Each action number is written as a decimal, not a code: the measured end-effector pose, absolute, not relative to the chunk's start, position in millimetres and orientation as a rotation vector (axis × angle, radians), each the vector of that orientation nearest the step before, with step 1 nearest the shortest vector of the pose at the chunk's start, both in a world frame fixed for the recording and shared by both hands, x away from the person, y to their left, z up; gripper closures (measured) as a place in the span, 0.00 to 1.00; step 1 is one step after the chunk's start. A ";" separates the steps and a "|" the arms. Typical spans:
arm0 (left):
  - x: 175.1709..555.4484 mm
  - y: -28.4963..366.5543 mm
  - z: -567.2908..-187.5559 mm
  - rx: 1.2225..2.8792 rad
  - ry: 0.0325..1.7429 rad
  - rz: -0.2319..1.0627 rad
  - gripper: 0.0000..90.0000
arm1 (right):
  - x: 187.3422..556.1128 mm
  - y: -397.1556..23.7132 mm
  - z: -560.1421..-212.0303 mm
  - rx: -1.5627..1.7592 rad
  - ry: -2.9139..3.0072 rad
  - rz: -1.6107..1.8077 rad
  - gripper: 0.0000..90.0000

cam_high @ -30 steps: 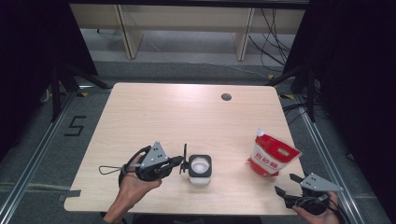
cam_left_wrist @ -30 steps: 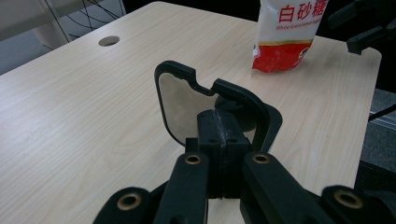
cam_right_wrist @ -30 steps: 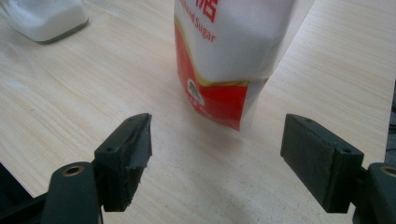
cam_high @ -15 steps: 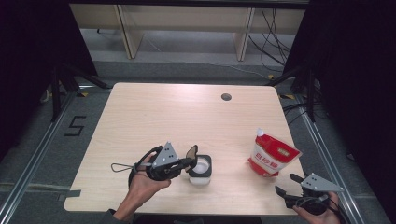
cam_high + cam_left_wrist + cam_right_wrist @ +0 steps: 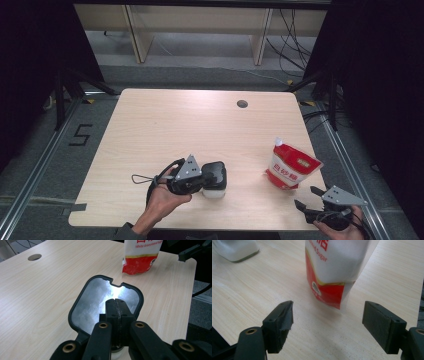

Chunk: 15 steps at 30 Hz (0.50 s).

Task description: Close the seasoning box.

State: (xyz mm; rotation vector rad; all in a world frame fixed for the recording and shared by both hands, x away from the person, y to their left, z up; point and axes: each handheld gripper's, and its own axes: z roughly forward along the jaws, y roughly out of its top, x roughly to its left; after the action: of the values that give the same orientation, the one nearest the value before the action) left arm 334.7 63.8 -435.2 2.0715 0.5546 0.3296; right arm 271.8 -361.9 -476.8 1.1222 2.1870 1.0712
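Note:
My left gripper (image 5: 206, 178) is shut on the near edge of a black-rimmed lid (image 5: 215, 173). The lid lies flat over a white container (image 5: 214, 192) near the table's front. In the left gripper view the jaws (image 5: 116, 301) meet on the lid (image 5: 95, 297), whose shiny centre faces up. A red and white sugar bag (image 5: 292, 165) stands at the right. My right gripper (image 5: 305, 197) rests open just in front of it, near the front right corner. In the right gripper view the bag (image 5: 334, 270) stands beyond the gripper (image 5: 328, 317), apart from both wide jaws.
The wooden table (image 5: 190, 130) has a round cable hole (image 5: 242, 104) at the back right. Its front edge runs just under both hands. The container (image 5: 235, 250) is at the upper left of the right gripper view. Dark floor and rails surround the table.
The lid stood upright beside the container, then tilted over, and now lies flat on top of it. My left hand moved right and down with it. The right gripper kept still.

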 end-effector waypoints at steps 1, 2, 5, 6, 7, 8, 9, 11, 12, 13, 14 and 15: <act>334.6 61.8 -437.6 2.080 0.558 0.322 0.99 | 271.8 -362.4 -476.2 1.110 2.180 1.060 0.28; 334.6 61.8 -437.6 2.080 0.558 0.322 0.99 | 271.8 -362.4 -476.2 1.110 2.180 1.060 0.28; 334.8 58.8 -444.3 2.078 0.568 0.308 0.99 | 271.0 -361.3 -476.6 1.137 2.193 1.071 0.28; 334.7 58.9 -444.2 2.077 0.577 0.302 0.99 | 270.9 -361.2 -476.6 1.139 2.194 1.072 0.28; 335.5 59.1 -444.5 2.072 0.565 0.307 0.99 | 271.7 -362.5 -476.3 1.105 2.179 1.053 0.28; 334.9 59.1 -444.0 2.078 0.573 0.306 0.99 | 270.4 -360.5 -476.9 1.140 2.184 1.068 0.28; 334.9 59.1 -444.0 2.078 0.573 0.306 0.99 | 270.4 -360.5 -476.9 1.140 2.184 1.068 0.28; 335.4 59.6 -444.1 2.056 0.584 0.294 0.96 | 271.7 -361.9 -476.4 1.103 2.186 1.055 0.28; 336.0 60.9 -442.4 2.052 0.584 0.295 0.94 | 271.7 -362.0 -476.3 1.104 2.184 1.055 0.28; 336.3 61.8 -441.1 2.034 0.596 0.287 0.90 | 270.1 -360.3 -476.6 1.144 2.181 1.071 0.28; 336.3 61.8 -441.1 2.034 0.596 0.287 0.88 | 270.1 -360.7 -476.5 1.145 2.178 1.071 0.28; 336.5 63.7 -439.3 2.032 0.605 0.288 0.85 | 270.8 -361.2 -476.6 1.134 2.180 1.074 0.28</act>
State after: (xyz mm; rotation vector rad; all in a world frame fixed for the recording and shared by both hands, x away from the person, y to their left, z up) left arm 336.5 63.7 -439.3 2.0318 0.6046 0.2876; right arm 270.8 -361.2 -476.6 1.1336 2.1804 1.0738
